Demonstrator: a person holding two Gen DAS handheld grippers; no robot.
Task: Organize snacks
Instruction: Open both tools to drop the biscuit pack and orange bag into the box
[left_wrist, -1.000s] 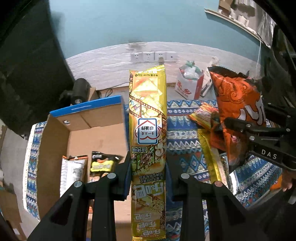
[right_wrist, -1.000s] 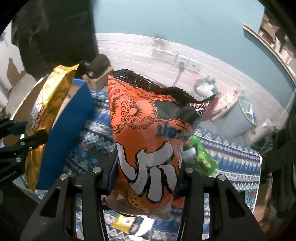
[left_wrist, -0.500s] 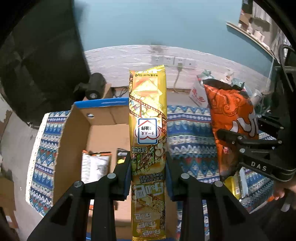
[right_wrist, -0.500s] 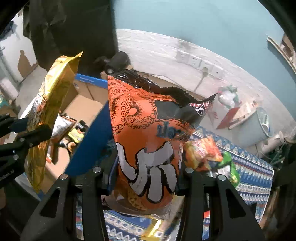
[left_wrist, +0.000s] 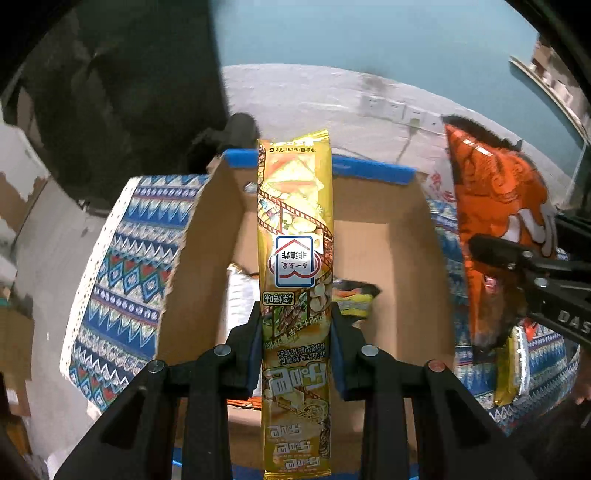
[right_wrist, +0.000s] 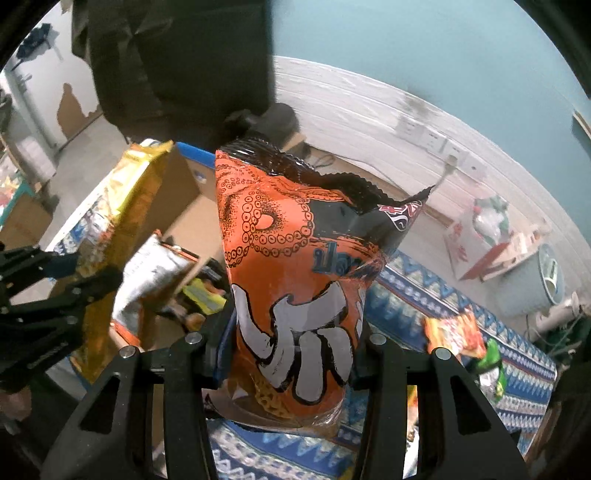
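Observation:
My left gripper is shut on a long yellow snack pack and holds it upright above an open cardboard box with a blue rim. My right gripper is shut on an orange octopus-print chip bag, held upright right of the box. The orange bag and the right gripper show at the right of the left wrist view. The yellow pack and the left gripper show at the left of the right wrist view. Snack packets lie inside the box.
A patterned blue cloth covers the table. More snack bags lie on the cloth at the right. A white-panelled wall with sockets stands behind. A grey bin and a carton sit on the floor.
Both grippers have moved left with their snacks. The yellow pack now hangs over the middle of the box, and the orange bag has come close to the box's right wall.

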